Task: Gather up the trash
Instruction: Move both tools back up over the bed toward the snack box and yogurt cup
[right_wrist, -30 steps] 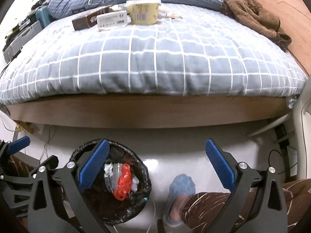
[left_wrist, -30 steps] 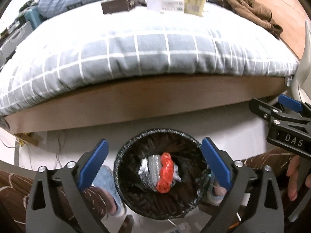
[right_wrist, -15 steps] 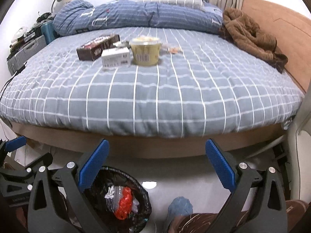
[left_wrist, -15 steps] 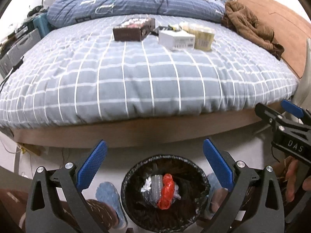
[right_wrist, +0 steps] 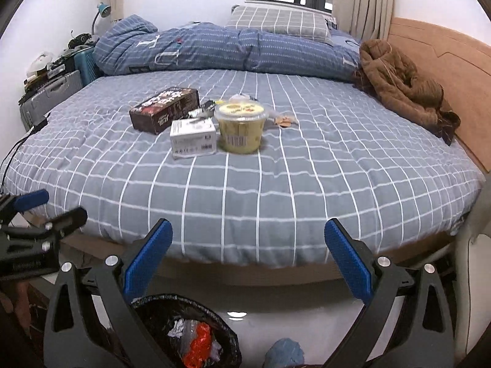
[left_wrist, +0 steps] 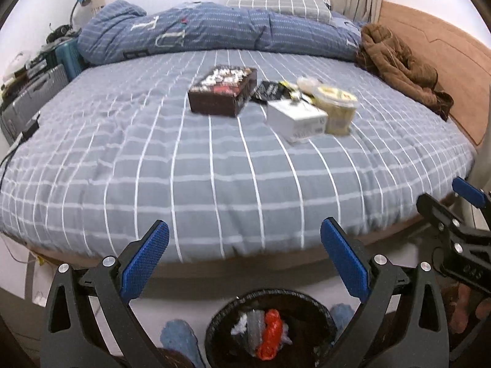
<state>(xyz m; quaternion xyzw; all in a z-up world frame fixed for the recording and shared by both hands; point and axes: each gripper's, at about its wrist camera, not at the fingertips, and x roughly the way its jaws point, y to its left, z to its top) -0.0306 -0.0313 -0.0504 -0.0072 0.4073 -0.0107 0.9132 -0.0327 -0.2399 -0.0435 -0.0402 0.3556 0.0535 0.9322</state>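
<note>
Two grippers, left [left_wrist: 244, 259] and right [right_wrist: 248, 259], fingers wide apart, empty. Bin [left_wrist: 310, 306] with red [left_wrist: 270, 334] and white scraps: below left fingers. Brown box [right_wrist: 164, 109], white box [right_wrist: 192, 137], tub [right_wrist: 241, 122]: on bed [right_wrist: 276, 184], far ahead of both fingers.

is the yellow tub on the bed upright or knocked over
Upright. The yellow tub stands on its base on the bedspread, lid on top, barcode label facing the camera, beside the white box.
</note>
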